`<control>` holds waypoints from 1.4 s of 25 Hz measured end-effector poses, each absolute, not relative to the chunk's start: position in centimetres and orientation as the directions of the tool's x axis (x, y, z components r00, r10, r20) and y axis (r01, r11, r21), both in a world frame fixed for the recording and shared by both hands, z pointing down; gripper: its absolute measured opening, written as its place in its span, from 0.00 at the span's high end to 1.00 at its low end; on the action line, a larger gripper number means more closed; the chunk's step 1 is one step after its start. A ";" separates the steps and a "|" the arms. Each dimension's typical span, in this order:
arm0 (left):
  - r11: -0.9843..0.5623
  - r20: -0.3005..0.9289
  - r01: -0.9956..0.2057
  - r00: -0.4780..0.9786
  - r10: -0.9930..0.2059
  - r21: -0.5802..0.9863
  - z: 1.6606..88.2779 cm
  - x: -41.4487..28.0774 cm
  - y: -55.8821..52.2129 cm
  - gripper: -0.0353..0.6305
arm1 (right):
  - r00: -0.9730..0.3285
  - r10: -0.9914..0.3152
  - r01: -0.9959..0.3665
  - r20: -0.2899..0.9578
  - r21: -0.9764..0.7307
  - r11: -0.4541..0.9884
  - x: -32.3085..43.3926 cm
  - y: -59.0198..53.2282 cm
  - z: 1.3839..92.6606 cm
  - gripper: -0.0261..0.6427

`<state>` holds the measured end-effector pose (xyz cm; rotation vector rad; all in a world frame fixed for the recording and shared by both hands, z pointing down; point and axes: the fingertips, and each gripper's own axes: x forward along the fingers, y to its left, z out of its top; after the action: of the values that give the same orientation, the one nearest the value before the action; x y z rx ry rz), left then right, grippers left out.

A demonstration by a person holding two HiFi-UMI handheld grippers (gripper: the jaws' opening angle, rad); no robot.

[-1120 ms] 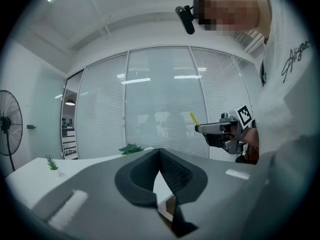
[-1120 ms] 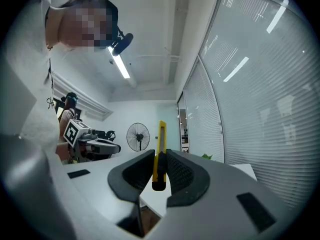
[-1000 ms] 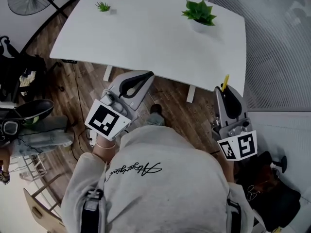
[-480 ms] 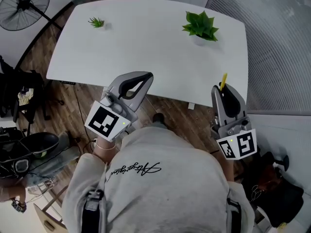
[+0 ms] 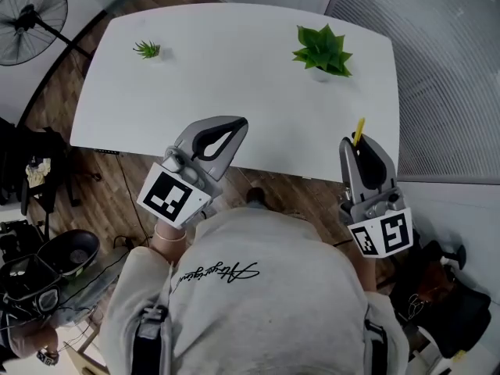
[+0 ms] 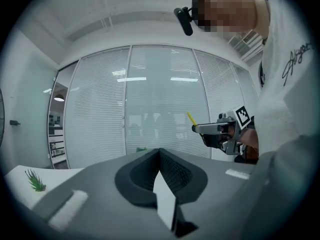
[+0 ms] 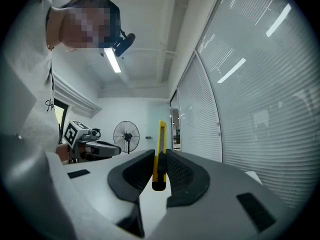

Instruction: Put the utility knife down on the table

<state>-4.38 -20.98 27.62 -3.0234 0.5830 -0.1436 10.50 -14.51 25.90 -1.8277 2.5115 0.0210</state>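
the right gripper (image 5: 362, 144) pointed level over the near edge of the table (image 5: 234, 69), clamped on the knife (image 7: 160, 154), which stuck out past its jaws. the left gripper (image 5: 237, 125), level too, had its jaws together, empty.

light: bright, even, ceiling strip light (image 7: 114, 61) | shadows: soft | edges: fisheye, dark corners (gripper views)

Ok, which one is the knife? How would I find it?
Start at the white table, then go to the right gripper at its near right corner. The utility knife is the thin strip poking out from between its fingers. It's the only bright yellow thing; the left gripper holds nothing.
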 end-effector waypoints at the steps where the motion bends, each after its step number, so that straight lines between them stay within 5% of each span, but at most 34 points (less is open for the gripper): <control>1: -0.927 0.081 -0.367 0.925 -0.372 -0.077 27.7 -4.3 -21.1 0.95 | -0.307 -0.951 -0.952 -0.038 -0.007 0.307 10.6 -14.6 25.8 0.86; 35: -0.850 0.105 -0.522 0.844 -0.526 -0.067 28.0 -1.1 -21.0 0.95 | -0.500 -0.866 -0.866 0.005 0.014 0.500 14.4 -17.5 26.0 0.86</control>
<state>-1.08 -21.00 28.00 -2.9819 0.8475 -0.1856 14.40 -17.53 25.97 -1.5765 2.7309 0.0157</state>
